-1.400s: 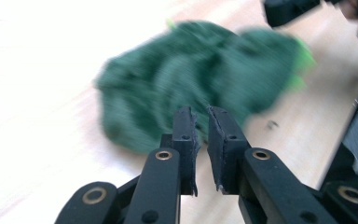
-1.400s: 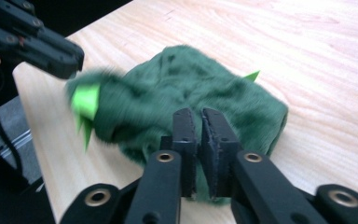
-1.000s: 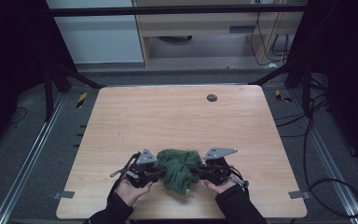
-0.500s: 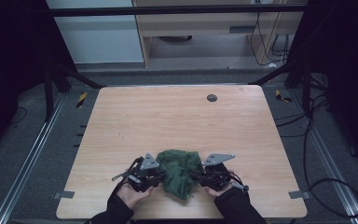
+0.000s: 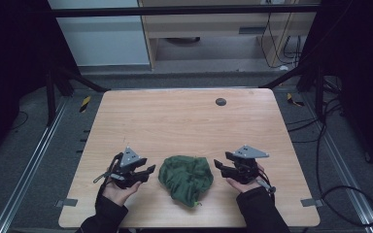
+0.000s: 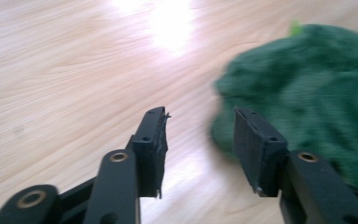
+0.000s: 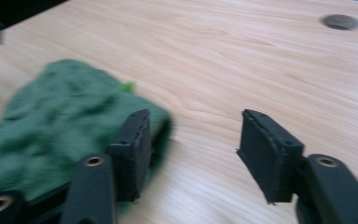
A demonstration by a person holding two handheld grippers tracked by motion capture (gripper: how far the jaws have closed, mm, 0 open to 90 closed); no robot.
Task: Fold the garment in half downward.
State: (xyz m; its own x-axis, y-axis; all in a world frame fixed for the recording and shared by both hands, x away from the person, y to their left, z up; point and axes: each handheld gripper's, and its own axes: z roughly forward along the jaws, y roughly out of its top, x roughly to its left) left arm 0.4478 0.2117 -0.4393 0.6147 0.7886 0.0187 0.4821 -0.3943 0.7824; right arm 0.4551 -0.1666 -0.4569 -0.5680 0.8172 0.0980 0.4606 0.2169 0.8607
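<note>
Counter (image 5: 184, 116): light wood-grain top, with a small dark round hole (image 5: 220, 101) near the far edge, right of centre.

Green cloth (image 5: 185, 177): one crumpled heap lying on the counter near the near edge, between the two grippers and touching neither. A small bright-green tag (image 7: 127, 86) shows at its edge in the right gripper view.

Left gripper (image 5: 149, 170): held in the person's left hand (image 5: 118, 190), just left of the cloth, fingers (image 6: 153, 140) spread wide with nothing between them, bare counter beneath.

Right gripper (image 5: 218, 166): held in the right hand (image 5: 244, 183), just right of the cloth, fingers (image 7: 268, 151) spread wide, gripping nothing.
</note>
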